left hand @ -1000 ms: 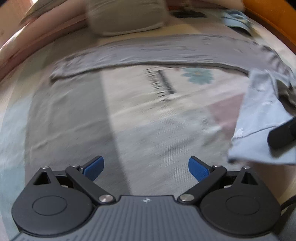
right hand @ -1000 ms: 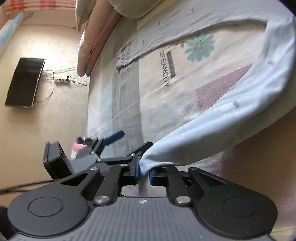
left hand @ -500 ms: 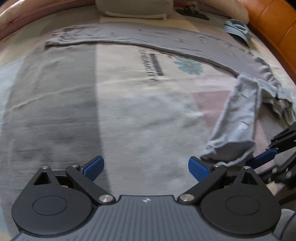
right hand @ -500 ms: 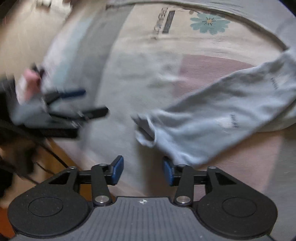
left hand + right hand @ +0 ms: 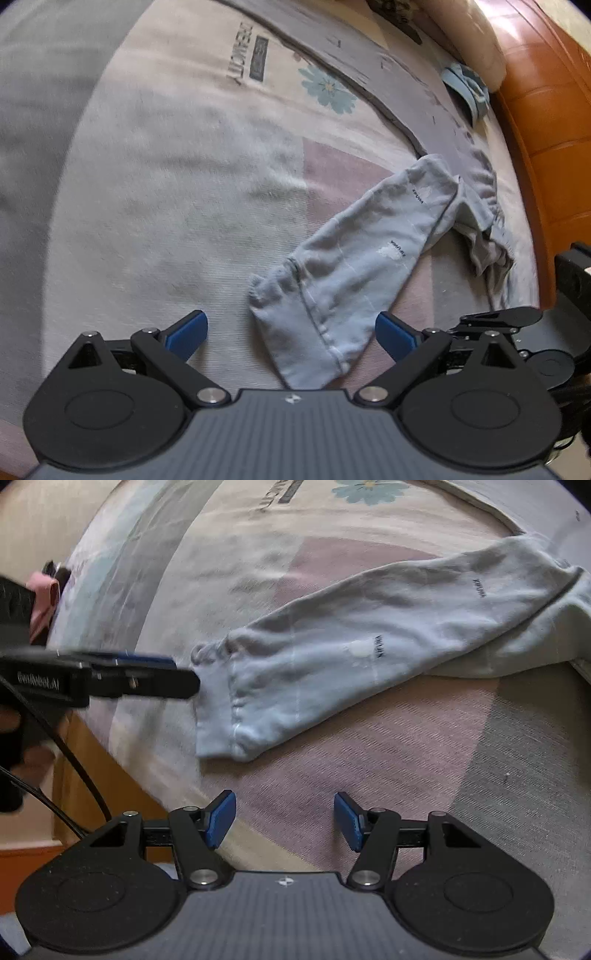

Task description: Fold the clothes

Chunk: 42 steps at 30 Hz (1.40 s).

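Tongs, left (image 5: 291, 328): your blue-padded fingers stand wide apart, holding nothing, with the cuff end of the pale blue-grey cotton garment leg (image 5: 354, 266) lying between them on the bed. Tongs, right (image 5: 284, 819): yours are likewise parted and empty, hovering over the pink patch of the bedspread just short of that same cuff (image 5: 221, 701). Garment: one long leg lies flat and diagonal across the patterned cream, grey and pink bedspread (image 5: 166, 184), small dark printed marks on the fabric, its upper part bunched in a crumpled heap near the orange padded headboard (image 5: 546, 110). In your right wrist view the left tongs (image 5: 184, 675) reach in from the side, tip touching the ribbed cuff. Bedspread print: a blue flower (image 5: 327, 88) and dark lettering. Also present: a small blue fabric item (image 5: 467, 88) near the headboard.
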Tool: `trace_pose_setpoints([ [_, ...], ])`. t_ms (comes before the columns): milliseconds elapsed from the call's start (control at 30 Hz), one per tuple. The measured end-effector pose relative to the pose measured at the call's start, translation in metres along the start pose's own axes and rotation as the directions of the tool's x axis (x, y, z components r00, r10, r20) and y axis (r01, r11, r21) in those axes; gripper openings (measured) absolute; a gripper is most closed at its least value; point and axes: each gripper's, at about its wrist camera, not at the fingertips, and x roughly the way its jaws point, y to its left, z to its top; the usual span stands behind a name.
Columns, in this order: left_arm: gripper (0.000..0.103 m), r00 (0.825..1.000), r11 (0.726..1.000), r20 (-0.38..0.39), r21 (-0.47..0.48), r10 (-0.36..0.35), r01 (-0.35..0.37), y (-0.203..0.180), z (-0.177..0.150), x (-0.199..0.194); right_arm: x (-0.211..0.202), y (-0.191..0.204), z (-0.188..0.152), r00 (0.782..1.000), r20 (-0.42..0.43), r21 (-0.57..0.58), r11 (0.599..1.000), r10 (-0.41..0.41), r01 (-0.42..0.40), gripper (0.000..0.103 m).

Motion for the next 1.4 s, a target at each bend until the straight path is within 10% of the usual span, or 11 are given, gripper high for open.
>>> trace_pose_setpoints([
  [467,0.096,0.983,0.982,0.055,-0.057,-0.175,0.178,0.006,-0.007,0.011,-0.021,-0.031,-0.002,0.997,0.079,0.027,1.0,-0.014,0.011,0.066],
  [867,0.063,0.955,0.942,0.105,-0.161,-0.279,0.293,0.012,-0.003,0.027,-0.03,-0.04,-0.001,0.993,0.115,0.05,0.999,0.0,-0.006,0.069],
  [1100,0.038,0.975,0.966,0.076,-0.143,-0.208,0.217,0.009,-0.022,0.028,-0.032,-0.046,0.0,0.991,0.131,0.081,0.997,-0.007,-0.003,0.069],
  [1167,0.004,0.986,0.979,0.062,-0.124,-0.158,0.165,0.005,-0.02,0.03,-0.032,-0.048,0.001,0.991,0.136,0.092,0.996,-0.011,-0.001,0.069],
  [1400,0.004,0.995,0.999,0.089,-0.031,-0.036,0.039,-0.005,-0.004,0.003,-0.038,-0.044,0.002,0.983,0.18,0.088,0.996,-0.024,0.008,0.069],
])
